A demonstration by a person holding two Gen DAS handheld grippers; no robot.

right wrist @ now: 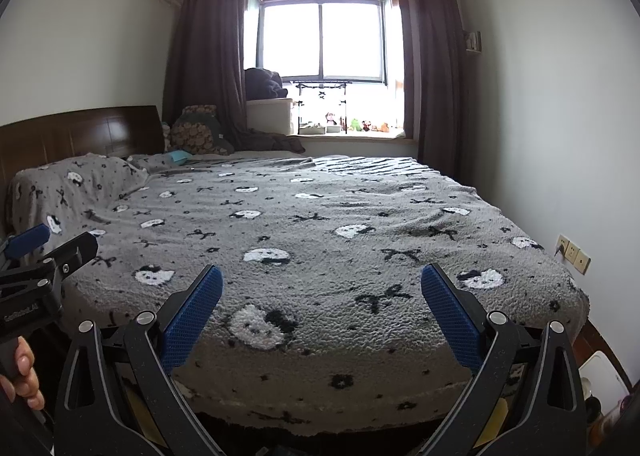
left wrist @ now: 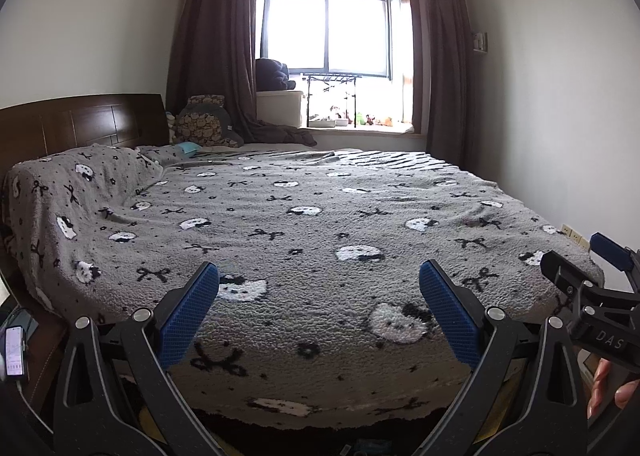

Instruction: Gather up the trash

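Observation:
My left gripper (left wrist: 319,276) is open and empty, held above the foot of a bed with a grey cat-and-bow blanket (left wrist: 320,223). My right gripper (right wrist: 321,278) is open and empty too, beside it over the same blanket (right wrist: 320,215). Each gripper shows at the edge of the other's view: the right one in the left wrist view (left wrist: 580,264) and the left one in the right wrist view (right wrist: 56,246). A small teal item (left wrist: 188,147) lies near the pillows at the far left of the bed; it also shows in the right wrist view (right wrist: 179,155). I see no clear trash on the blanket.
A wooden headboard (left wrist: 80,123) stands at the left. A patterned cushion (left wrist: 204,123) and dark clothes lie by the window sill (left wrist: 360,127), which holds small toys. A phone (left wrist: 14,352) sits low left. A white bin-like object (right wrist: 604,376) is on the floor at right, under wall sockets (right wrist: 574,254).

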